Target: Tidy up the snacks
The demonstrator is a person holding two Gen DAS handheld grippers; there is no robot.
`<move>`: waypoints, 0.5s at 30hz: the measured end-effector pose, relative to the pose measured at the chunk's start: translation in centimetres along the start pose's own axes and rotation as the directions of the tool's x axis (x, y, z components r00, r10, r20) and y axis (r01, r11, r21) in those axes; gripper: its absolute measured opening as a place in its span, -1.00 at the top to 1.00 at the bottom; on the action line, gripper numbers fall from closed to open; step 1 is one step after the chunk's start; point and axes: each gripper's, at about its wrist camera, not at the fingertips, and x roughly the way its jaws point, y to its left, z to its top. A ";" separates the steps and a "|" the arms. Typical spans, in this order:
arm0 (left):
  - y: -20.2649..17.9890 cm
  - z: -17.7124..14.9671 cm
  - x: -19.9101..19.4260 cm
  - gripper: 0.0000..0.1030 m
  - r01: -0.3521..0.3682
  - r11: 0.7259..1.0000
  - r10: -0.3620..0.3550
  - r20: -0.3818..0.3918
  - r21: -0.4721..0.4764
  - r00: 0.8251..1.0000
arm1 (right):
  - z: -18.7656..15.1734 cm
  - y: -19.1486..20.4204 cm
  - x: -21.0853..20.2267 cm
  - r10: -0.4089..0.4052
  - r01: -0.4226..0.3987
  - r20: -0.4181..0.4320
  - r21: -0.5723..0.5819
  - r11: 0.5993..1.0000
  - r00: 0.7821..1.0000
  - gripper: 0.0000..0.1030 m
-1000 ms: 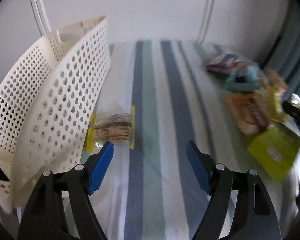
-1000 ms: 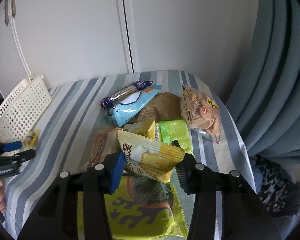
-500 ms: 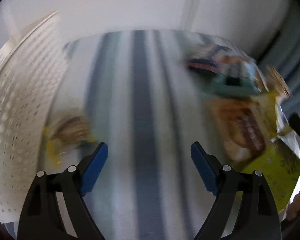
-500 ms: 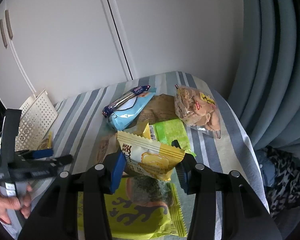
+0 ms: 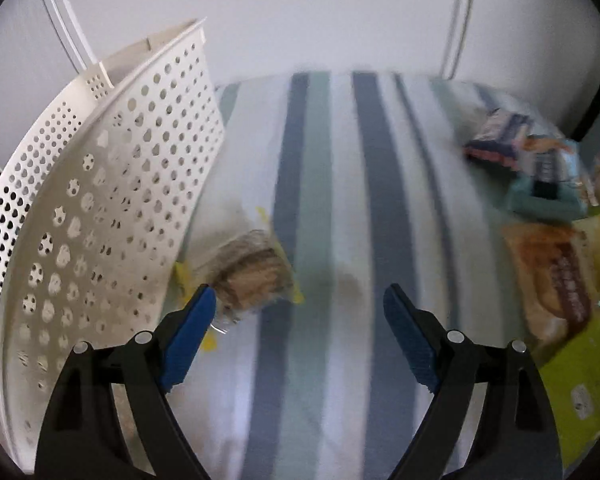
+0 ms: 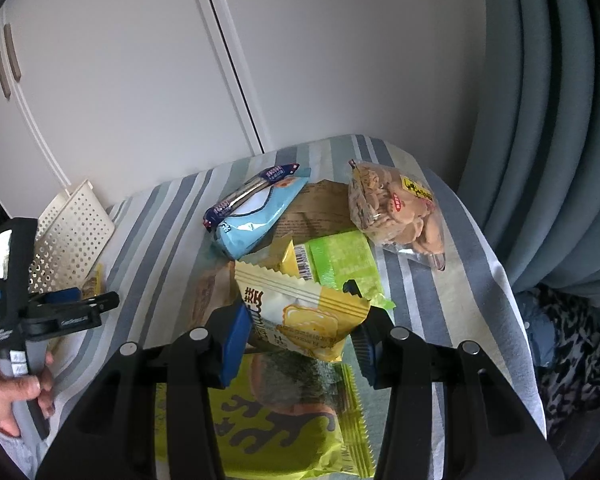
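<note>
My right gripper (image 6: 298, 320) is shut on a yellow-and-white snack packet (image 6: 300, 312), held above the snack pile. Under it lie a large yellow-green bag (image 6: 268, 420), a green packet (image 6: 340, 256), a light blue bag (image 6: 256, 212) and a clear cookie bag (image 6: 392, 208). My left gripper (image 5: 298, 300) is open and holds nothing. A small clear cracker packet (image 5: 252, 276) with yellow ends lies just past its left fingertip, against the white perforated basket (image 5: 100, 220). The right wrist view also shows the left gripper (image 6: 96, 304) beside the basket (image 6: 76, 228).
A striped cloth (image 5: 340, 200) covers the small table. White cupboard doors (image 6: 140, 80) stand behind it and a grey-blue curtain (image 6: 560, 120) hangs at the right. A hand (image 6: 12, 392) grips the left tool's handle. The snack pile (image 5: 548, 208) fills the table's right side.
The left gripper swung right, then came back to the cracker packet by the basket, staying open. The right gripper rose a little with the yellow packet still in it.
</note>
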 end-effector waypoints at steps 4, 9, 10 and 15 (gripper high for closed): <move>-0.9 1.8 1.8 -0.89 -0.024 1.000 0.024 -0.030 0.001 0.999 | 0.0 -0.2 -0.1 0.004 -0.004 0.007 0.007 1.000 1.000 0.12; -3.1 2.7 1.9 -0.89 0.055 0.998 -0.055 -0.015 0.011 0.998 | 0.0 -0.2 -0.1 -0.004 0.004 0.004 0.008 1.000 1.000 0.12; -3.9 2.8 1.5 -0.89 0.099 0.995 -0.099 -0.004 0.022 0.995 | 0.0 -0.1 -0.1 -0.006 0.006 0.003 0.007 1.000 1.000 0.12; -7.6 2.3 -0.1 -0.89 0.219 0.970 -0.223 0.028 0.103 0.974 | 0.0 -0.1 0.0 -0.011 0.011 -0.004 0.013 1.000 1.000 0.12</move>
